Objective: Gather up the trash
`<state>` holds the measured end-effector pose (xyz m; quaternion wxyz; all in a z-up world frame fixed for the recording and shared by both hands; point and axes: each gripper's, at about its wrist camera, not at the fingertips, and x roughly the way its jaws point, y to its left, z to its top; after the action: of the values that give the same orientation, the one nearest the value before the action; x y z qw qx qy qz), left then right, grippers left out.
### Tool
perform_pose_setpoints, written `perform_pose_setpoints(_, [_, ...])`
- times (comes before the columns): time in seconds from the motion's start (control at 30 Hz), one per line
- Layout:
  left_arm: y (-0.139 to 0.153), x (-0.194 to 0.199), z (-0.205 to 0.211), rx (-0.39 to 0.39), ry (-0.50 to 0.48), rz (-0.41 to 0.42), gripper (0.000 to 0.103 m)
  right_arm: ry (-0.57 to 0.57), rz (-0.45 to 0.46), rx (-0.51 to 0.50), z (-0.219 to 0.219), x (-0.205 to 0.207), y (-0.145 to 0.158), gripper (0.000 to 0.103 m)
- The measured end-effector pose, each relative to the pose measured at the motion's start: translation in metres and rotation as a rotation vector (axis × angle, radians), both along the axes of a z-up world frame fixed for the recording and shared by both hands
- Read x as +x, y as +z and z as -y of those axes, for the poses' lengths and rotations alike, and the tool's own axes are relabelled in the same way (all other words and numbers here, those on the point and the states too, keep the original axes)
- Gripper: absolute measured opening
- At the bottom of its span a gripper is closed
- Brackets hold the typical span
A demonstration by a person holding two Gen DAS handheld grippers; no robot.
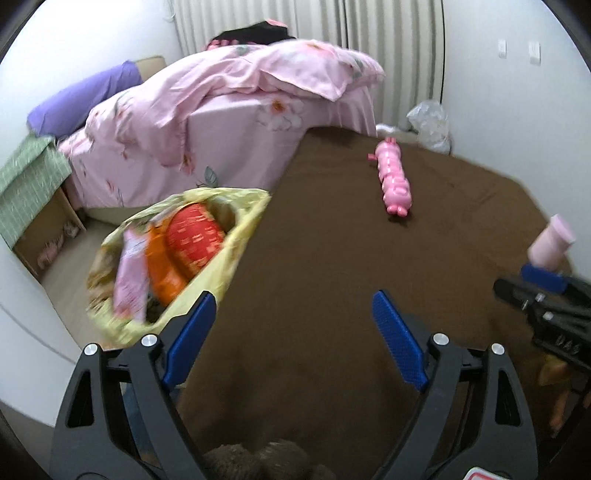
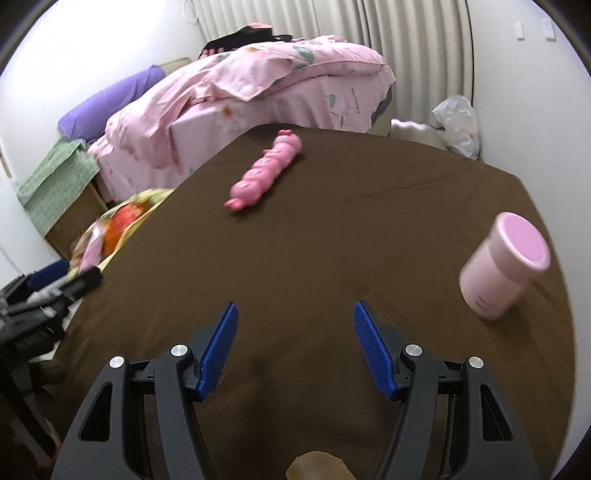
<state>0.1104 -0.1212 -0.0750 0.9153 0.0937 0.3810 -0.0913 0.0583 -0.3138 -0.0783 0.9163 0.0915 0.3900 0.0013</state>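
Both the left gripper (image 1: pixel 293 317) and right gripper (image 2: pixel 295 328) are released, empty above the brown surface (image 2: pixel 332 221), the yellow trash bag (image 1: pixel 236 240) at its left edge.

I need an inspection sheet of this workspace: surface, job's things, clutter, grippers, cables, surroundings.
Surface: brown cloth covers it, mostly bare.
Job's things: yellow bag at the left edge, open, holding red, orange and pink packaging.
Clutter: pink pig-chain toy lying at the far side; pink cup at the right, tilted.
Grippers: left gripper open, empty; right gripper open, empty.
Cables: nothing seen.
Surroundings: bed with pink bedding, purple pillow, curtain, white plastic bag.
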Motion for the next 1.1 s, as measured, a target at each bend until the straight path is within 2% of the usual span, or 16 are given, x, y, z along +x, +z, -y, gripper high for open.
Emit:
perform_pose_setpoints(0.07, [-0.017, 0.015, 0.013, 0.01, -0.017, -0.091, 0.082, -0.01, -0.001, -0.005, 0.003, 0.008, -0.007, 0.061])
perform_pose_setpoints(0.1, [-0.023, 0.021, 0.019, 0.03, -0.021, -0.127, 0.088, -0.01, -0.032, -0.003, 0.003, 0.013, -0.011, 0.061])
perform_pose_setpoints(0.17, [-0.023, 0.023, 0.023, 0.061, -0.01, -0.114, 0.092, -0.011, -0.061, -0.026, 0.001, 0.017, -0.016, 0.062])
perform_pose_setpoints(0.2, [-0.024, 0.024, 0.021, 0.056, -0.002, -0.122, 0.095, -0.011, -0.068, -0.043, 0.0, 0.019, -0.016, 0.063])
perform_pose_setpoints(0.27, [-0.025, 0.027, 0.012, 0.005, 0.002, -0.144, 0.094, -0.011, -0.078, -0.081, -0.005, 0.019, -0.016, 0.063])
perform_pose_setpoints(0.3, [-0.026, 0.027, 0.013, 0.014, 0.003, -0.143, 0.095, -0.012, -0.078, -0.087, -0.005, 0.019, -0.016, 0.063])
perform_pose_setpoints(1.1, [-0.026, 0.025, 0.014, 0.017, 0.008, -0.141, 0.095, -0.012, -0.079, -0.076, 0.002, 0.024, -0.02, 0.064])
